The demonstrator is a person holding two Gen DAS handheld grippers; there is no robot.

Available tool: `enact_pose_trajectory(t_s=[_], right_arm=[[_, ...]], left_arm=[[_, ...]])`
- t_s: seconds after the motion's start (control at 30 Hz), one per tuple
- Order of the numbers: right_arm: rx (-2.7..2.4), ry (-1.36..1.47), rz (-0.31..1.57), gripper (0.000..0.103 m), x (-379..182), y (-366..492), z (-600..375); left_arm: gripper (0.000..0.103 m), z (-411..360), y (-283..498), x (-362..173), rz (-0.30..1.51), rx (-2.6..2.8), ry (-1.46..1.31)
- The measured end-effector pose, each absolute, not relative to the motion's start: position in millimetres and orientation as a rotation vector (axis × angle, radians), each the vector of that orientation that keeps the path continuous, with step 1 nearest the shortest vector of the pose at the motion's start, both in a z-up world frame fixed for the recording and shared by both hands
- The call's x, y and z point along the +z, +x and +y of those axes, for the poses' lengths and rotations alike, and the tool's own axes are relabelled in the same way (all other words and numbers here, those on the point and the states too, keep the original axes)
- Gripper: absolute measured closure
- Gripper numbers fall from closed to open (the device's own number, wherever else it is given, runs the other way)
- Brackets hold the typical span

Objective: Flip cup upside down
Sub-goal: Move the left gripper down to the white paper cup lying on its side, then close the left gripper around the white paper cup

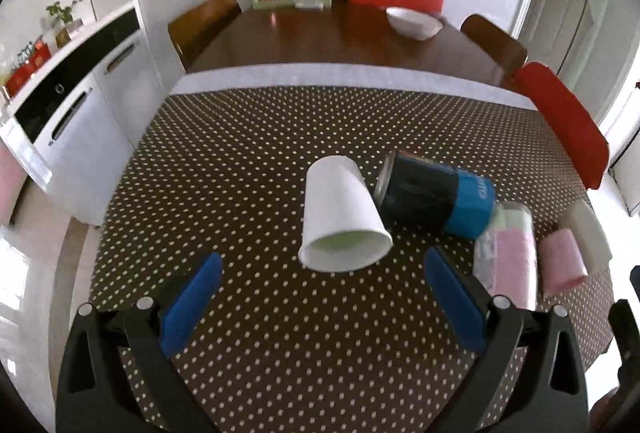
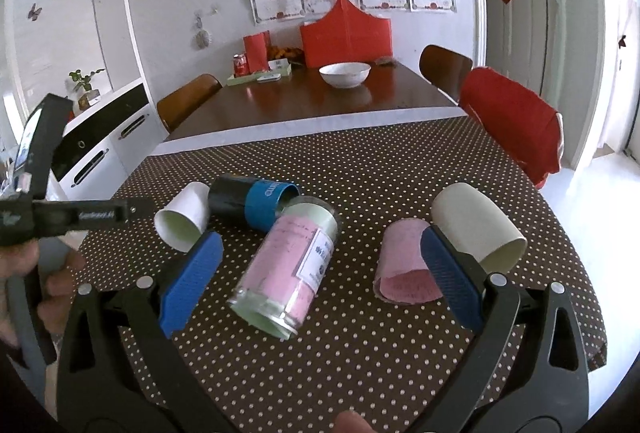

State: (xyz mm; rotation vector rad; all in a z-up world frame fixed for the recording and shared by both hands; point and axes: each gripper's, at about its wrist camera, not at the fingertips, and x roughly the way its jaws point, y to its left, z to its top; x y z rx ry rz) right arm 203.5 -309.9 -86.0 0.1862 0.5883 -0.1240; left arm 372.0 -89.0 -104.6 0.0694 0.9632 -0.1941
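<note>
A white paper cup (image 1: 340, 217) lies on its side on the polka-dot tablecloth, its open mouth toward me; it also shows in the right wrist view (image 2: 184, 217). My left gripper (image 1: 320, 265) is open and empty, its blue fingers just short of the cup's rim on either side. My right gripper (image 2: 320, 253) is open and empty, hovering over a clear jar (image 2: 288, 265) that lies on its side. The left gripper's body shows at the left edge of the right wrist view.
A black-and-blue cup (image 1: 436, 197) lies on its side touching the white cup. A pink cup (image 2: 404, 265) and a cream cup (image 2: 476, 229) lie at the right. A white bowl (image 2: 344, 73) sits on the far wooden table. A red-covered chair (image 2: 516, 121) stands at the right.
</note>
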Motion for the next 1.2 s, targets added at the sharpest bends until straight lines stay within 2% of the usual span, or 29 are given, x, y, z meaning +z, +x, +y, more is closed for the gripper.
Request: enact_pose_trajectory(t_s=[0.57,0.67,0.73,1.03,1.2], right_arm=[[-0.129,0.235,0.621,0.006,-102,229,-331],[-0.132,0.237,0.619,0.006,-101,227,-332],[-0.136,0.238,0.616,0.006,-99,225,-331],[-0.145,0.241,0.592,0.006,-89,207,-327],[-0.141,0.234,0.571,0.006,-81,192,-319]], left_arm=[[0.005,-107,467,-170,1.242,-0.252,0.108],[0.020,-110,475,-177,1.268,-0.291,0.115],[0.037,-113,478,-182,1.290,-0.320,0.102],[0.037,-98,463,-171,1.246,-0.342,0.083],[0.037,-87,424,-150,1.203,-0.369,0.050]])
